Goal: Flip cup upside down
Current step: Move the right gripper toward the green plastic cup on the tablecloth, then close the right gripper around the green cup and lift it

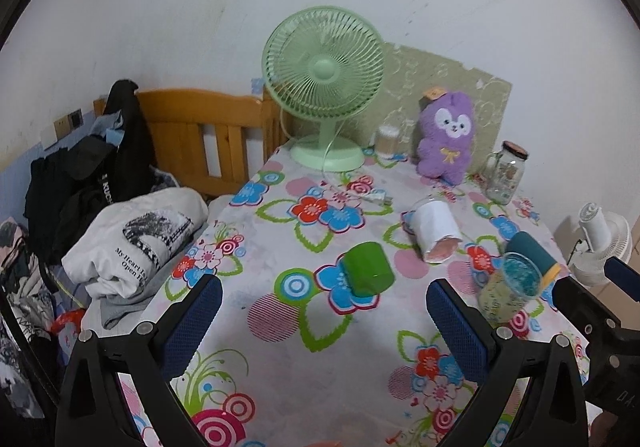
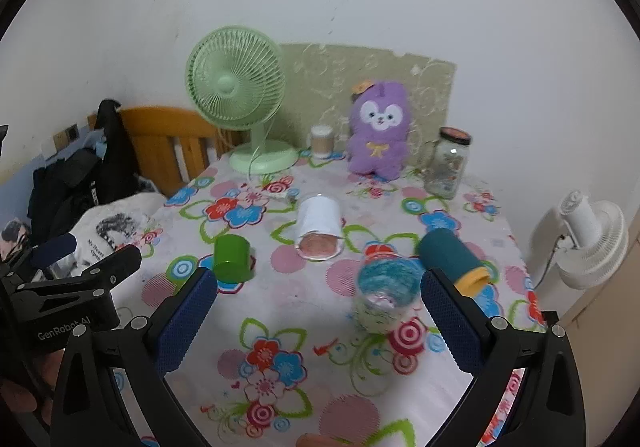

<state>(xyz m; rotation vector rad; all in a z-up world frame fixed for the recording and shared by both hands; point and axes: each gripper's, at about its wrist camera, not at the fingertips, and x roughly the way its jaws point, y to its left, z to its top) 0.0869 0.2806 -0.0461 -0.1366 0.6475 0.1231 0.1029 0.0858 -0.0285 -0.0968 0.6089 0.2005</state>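
Note:
A clear glass cup stands upright on the flowered tablecloth, mouth up; it also shows in the left wrist view. A green cup stands mouth down, also in the right wrist view. A white cup lies on its side, seen too in the right wrist view. A teal cup with a yellow rim lies on its side. My left gripper is open and empty, hovering before the green cup. My right gripper is open and empty, just short of the glass cup.
At the back stand a green fan, a purple plush, a glass jar and a small cotton-swab cup. Folded clothes and a wooden bed frame lie left. A white fan stands on the right.

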